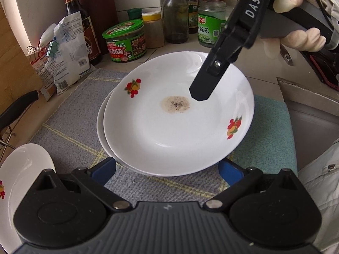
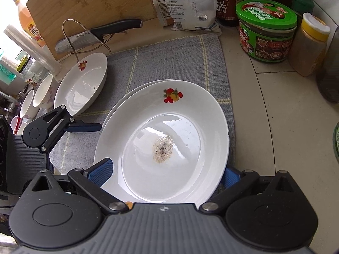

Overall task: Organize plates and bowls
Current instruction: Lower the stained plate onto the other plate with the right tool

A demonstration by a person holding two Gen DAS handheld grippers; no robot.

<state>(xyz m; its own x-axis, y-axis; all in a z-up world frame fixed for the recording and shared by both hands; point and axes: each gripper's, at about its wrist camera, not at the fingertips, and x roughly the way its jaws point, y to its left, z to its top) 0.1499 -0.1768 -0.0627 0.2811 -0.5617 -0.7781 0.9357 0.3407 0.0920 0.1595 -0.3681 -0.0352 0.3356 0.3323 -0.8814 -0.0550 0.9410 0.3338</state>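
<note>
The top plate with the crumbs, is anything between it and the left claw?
Nothing visible. The top plate sits on another plate on the grey mat. The left claw is open at its near rim, fingers either side. The right claw's finger hovers above the far side, not between.

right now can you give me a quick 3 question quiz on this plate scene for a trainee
1. True or false: the top plate rests on another plate beneath it.
2. What marks the middle of the top plate? A) a brownish speckled residue B) a spoon C) a sliced lemon
3. In the right wrist view, what lies in the wire rack in front of the cutting board?

Key
1. True; a second rim shows under its edge.
2. A; the residue sits at the centre.
3. A knife with a dark handle.
</note>
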